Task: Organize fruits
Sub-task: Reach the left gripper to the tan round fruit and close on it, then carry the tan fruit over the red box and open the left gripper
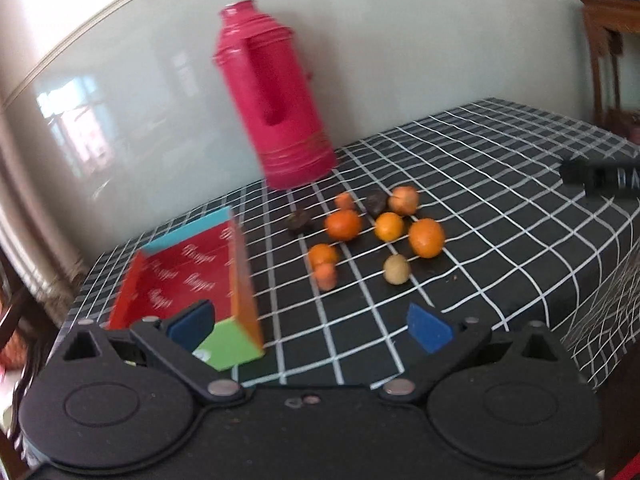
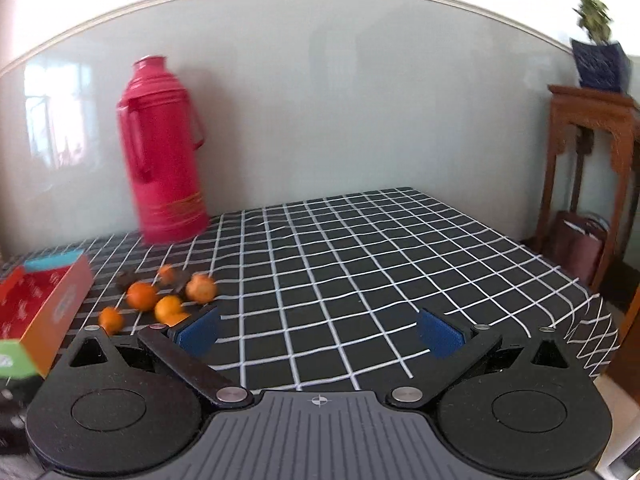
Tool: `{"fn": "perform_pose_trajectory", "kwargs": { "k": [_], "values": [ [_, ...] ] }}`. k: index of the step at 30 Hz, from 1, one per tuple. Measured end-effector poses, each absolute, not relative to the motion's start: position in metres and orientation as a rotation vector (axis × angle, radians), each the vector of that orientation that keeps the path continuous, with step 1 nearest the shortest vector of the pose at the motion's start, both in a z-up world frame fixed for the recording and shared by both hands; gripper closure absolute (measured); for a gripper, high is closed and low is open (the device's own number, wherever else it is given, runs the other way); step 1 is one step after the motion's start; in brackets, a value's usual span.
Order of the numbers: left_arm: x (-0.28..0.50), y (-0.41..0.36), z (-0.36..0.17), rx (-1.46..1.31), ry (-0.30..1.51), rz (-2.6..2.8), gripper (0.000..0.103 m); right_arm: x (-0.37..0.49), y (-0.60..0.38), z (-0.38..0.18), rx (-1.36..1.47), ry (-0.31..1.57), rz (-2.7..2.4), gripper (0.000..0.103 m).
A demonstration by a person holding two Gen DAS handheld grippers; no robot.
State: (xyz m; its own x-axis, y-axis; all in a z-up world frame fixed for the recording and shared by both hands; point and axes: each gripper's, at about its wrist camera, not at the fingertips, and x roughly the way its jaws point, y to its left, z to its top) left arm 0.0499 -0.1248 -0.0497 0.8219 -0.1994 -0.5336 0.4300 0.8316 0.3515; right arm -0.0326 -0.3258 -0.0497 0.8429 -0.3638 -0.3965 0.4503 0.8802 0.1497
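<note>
L gripper [image 1: 312, 326] spread wide, empty, above tablecloth [image 1: 480, 184] near box [image 1: 188, 276]. R gripper [image 2: 320, 330] spread, empty. Oranges [image 1: 344, 224] loose by flask [image 1: 276, 96].

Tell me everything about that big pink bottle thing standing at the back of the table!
The tall pink-red thermos flask looks like smooth plastic or painted metal. It has a narrower capped neck, a long handle running down its side, a small part sticking out on the far side, and thin gold-coloured bands near its base. It stands upright on the black-and-white checked tablecloth, close to the pale wall, behind the scattered fruit. Nothing else touches it, and its lid is on.
</note>
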Motion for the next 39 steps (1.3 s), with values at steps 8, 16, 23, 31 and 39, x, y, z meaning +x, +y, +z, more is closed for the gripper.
{"fn": "perform_pose_trajectory", "kwargs": {
  "k": [8, 16, 23, 31, 39],
  "values": [
    [0.084, -0.162, -0.087, 0.538, 0.509, -0.478, 0.021, -0.003, -0.344, -0.063, 0.261, 0.306, -0.480, 0.000],
    [0.111, -0.176, -0.106, 0.513, 0.534, -0.536, 0.033, 0.010, -0.349, -0.078, 0.289, 0.321, -0.486, 0.000],
    [0.127, -0.175, -0.115, 0.415, 0.582, -0.563, 0.055, 0.013, -0.351, -0.082, 0.308, 0.318, -0.493, 0.000],
    [0.129, -0.170, -0.117, 0.334, 0.589, -0.608, 0.074, 0.019, -0.345, -0.084, 0.301, 0.333, -0.476, 0.000],
    [0.132, -0.164, -0.115, 0.291, 0.583, -0.599, 0.089, 0.023, -0.339, -0.088, 0.279, 0.346, -0.460, 0.000]
  ]
}}
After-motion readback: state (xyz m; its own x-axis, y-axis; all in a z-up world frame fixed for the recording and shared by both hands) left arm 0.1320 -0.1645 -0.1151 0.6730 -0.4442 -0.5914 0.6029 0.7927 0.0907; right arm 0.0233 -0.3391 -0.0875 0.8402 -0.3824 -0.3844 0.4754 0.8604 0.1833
